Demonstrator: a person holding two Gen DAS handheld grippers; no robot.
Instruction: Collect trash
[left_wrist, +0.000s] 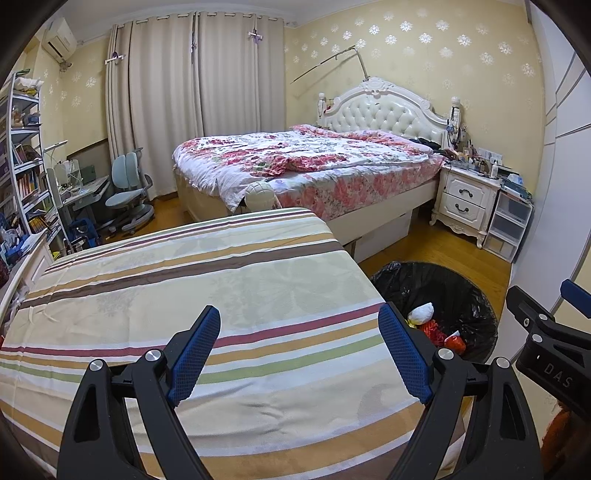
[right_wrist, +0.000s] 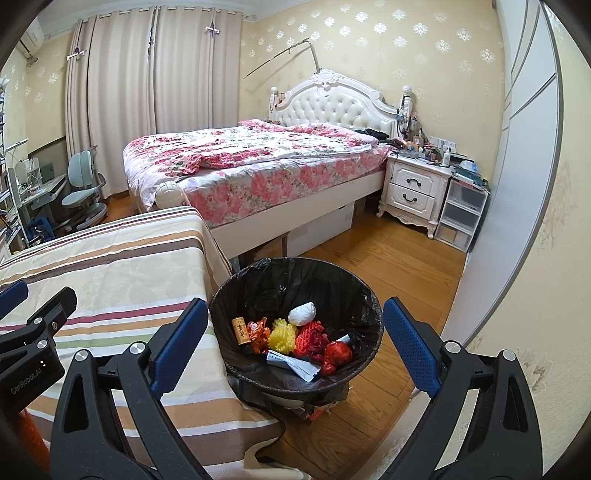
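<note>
Beside the striped cloth-covered table (right_wrist: 110, 266), the round black-lined trash bin (right_wrist: 373, 306) of coloured trash was framed between the wide, empty right gripper (right_wrist: 295, 350); the left gripper (left_wrist: 299, 350) was likewise spread wide over the table, empty.

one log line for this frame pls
left tongs: open, empty | right tongs: open, empty | trash bin: holds trash | striped tabletop: bare

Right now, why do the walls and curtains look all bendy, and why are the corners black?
Left wrist view: the fisheye lens bows the curtains and leaves black corners; the striped cloth looks sharp. Right wrist view: the same curving bends the wardrobe door, while the trash bin in the middle stays clear and evenly lit.
</note>
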